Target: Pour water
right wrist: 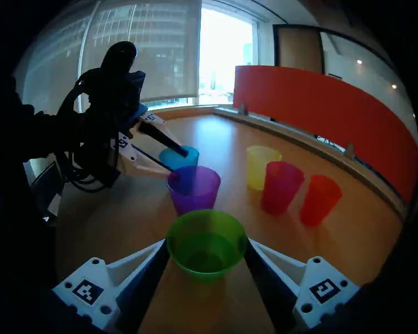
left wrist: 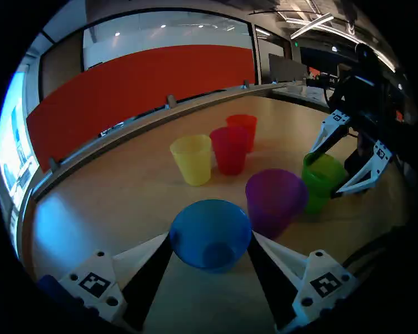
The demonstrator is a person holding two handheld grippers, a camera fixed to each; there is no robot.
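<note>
While the left tool [left wrist: 210, 238] pinches the blue cup [left wrist: 209, 253], the right tool [right wrist: 206, 242] pinches the green cup [right wrist: 206, 263], both upright near the purple cup [left wrist: 276, 197] on the desk [left wrist: 125, 189].

No words, numbers or brand names can be read. Black-and-white square markers [left wrist: 94, 284] are carried on the white finger mounts of the left tongs [left wrist: 210, 238], one on each side; only coded patterns are printed on them, no letters. The same kind of coded squares is borne by the right tongs [right wrist: 206, 242]. No print is seen on the blue cup [left wrist: 209, 222] clamped in the left tongs, nor on the green cup [right wrist: 206, 253] clamped in the right tongs
</note>
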